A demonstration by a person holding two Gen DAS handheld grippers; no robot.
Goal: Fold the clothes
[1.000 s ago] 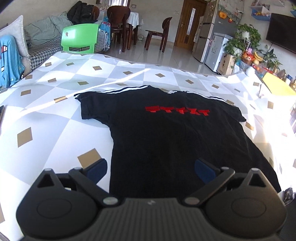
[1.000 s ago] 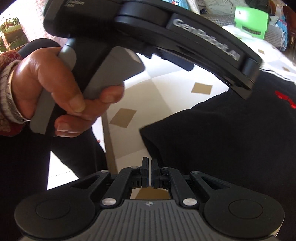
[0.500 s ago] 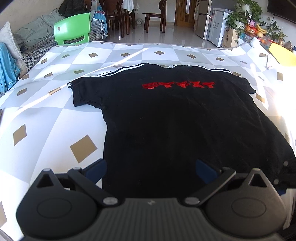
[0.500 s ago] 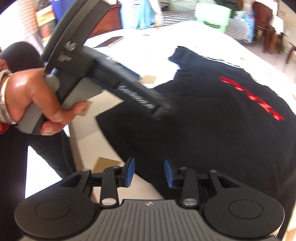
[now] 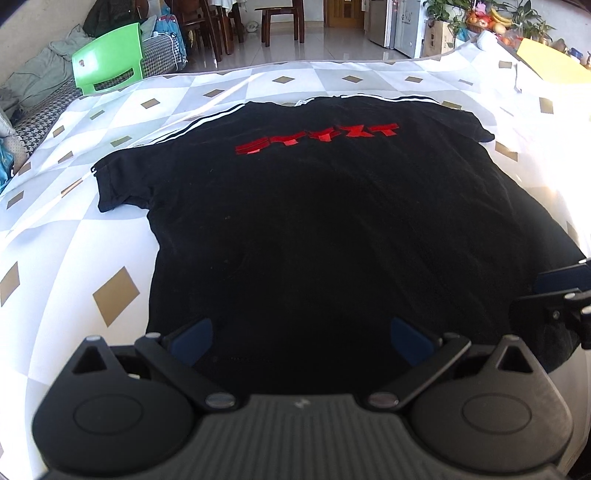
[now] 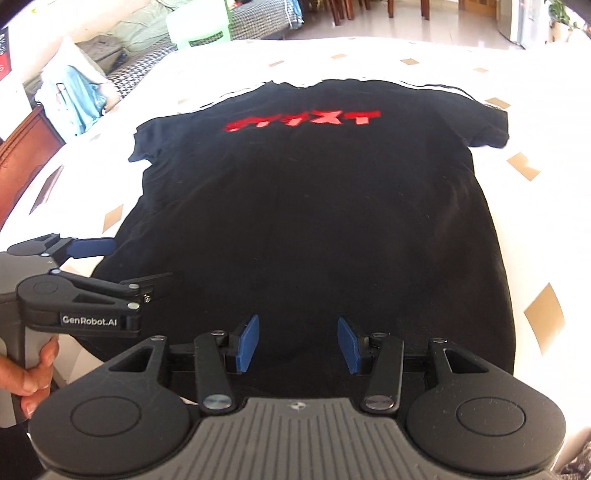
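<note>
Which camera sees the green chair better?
The left wrist view: the green chair shows sharp beyond the table, its back and slot plain. In the right wrist view it is a pale, washed-out shape by the top edge.

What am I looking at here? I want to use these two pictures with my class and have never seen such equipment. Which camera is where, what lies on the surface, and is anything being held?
There is no robot here. A person holds a two-finger gripper in each hand, and each gripper carries a wide-angle camera looking forward along its fingers. The black and grey shape at the bottom of each picture is the tool itself.

In the left wrist view you see the left gripper, jaws wide open. In the right wrist view you see the right gripper, also open, with the person's hand on the other tool's handle at the left edge.

A black T-shirt with red lettering lies spread flat, unfolded, on a white cloth with tan diamonds. Neither gripper holds anything.
</note>
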